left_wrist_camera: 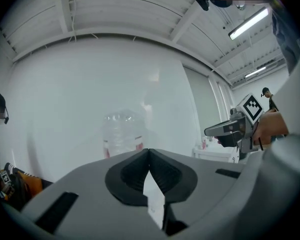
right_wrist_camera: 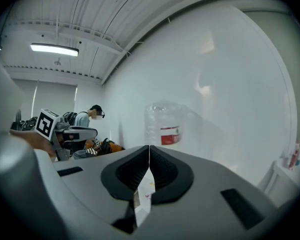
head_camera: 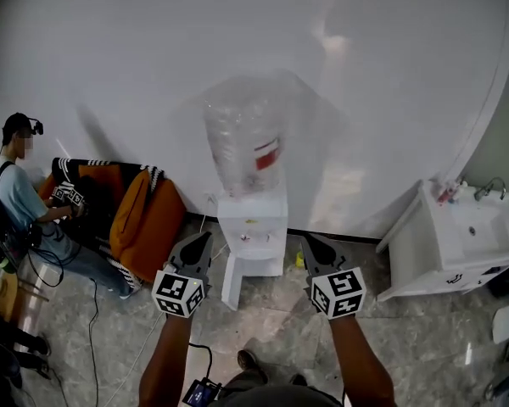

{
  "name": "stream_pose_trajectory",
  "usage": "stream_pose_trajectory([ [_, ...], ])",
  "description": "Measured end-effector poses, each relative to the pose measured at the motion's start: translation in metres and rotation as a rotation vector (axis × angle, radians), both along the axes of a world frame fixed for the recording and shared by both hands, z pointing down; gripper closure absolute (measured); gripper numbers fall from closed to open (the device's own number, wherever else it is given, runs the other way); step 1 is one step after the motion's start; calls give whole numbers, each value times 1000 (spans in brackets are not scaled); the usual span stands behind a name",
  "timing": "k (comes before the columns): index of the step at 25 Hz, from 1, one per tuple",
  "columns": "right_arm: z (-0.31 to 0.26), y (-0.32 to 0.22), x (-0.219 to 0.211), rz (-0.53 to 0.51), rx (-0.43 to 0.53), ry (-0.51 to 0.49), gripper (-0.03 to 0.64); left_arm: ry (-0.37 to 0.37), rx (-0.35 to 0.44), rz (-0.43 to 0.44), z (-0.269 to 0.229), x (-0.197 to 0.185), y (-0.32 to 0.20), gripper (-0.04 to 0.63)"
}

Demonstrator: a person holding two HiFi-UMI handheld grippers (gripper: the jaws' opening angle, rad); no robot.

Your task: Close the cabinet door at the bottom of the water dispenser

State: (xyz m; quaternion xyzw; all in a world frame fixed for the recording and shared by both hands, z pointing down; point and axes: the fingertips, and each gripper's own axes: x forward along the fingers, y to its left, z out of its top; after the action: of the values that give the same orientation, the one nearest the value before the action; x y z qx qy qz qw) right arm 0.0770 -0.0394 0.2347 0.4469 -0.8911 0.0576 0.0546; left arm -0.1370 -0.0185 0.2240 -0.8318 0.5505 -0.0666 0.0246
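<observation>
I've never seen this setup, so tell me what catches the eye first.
The water dispenser stands mid-frame, a clear bottle on top and its bottom cabinet door swung open to the left. In front of it the left tool and right tool, both shut and empty, point towards it. A seated person is at far left, a white sink unit at right.

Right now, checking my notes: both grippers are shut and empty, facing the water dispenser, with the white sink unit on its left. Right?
Not quite: the head view shows the sink unit to the right of the water dispenser. Both the left gripper and right gripper are indeed shut and empty.
</observation>
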Motion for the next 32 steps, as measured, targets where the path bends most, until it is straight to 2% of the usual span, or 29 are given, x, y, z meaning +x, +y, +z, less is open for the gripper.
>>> stream_pose_trajectory([
  [6, 10, -31, -23, 55, -19, 13, 591, 14, -24, 54, 13, -26, -39, 578],
  [15, 12, -62, -54, 107, 5, 13, 591, 25, -41, 95, 34, -61, -72, 580],
  [23, 41, -87, -67, 105, -8, 20, 591, 36, -101, 76, 76, -79, -88, 580],
  [32, 123, -117, -69, 91, -59, 29, 589, 52, -196, 10, 163, -99, -108, 578],
])
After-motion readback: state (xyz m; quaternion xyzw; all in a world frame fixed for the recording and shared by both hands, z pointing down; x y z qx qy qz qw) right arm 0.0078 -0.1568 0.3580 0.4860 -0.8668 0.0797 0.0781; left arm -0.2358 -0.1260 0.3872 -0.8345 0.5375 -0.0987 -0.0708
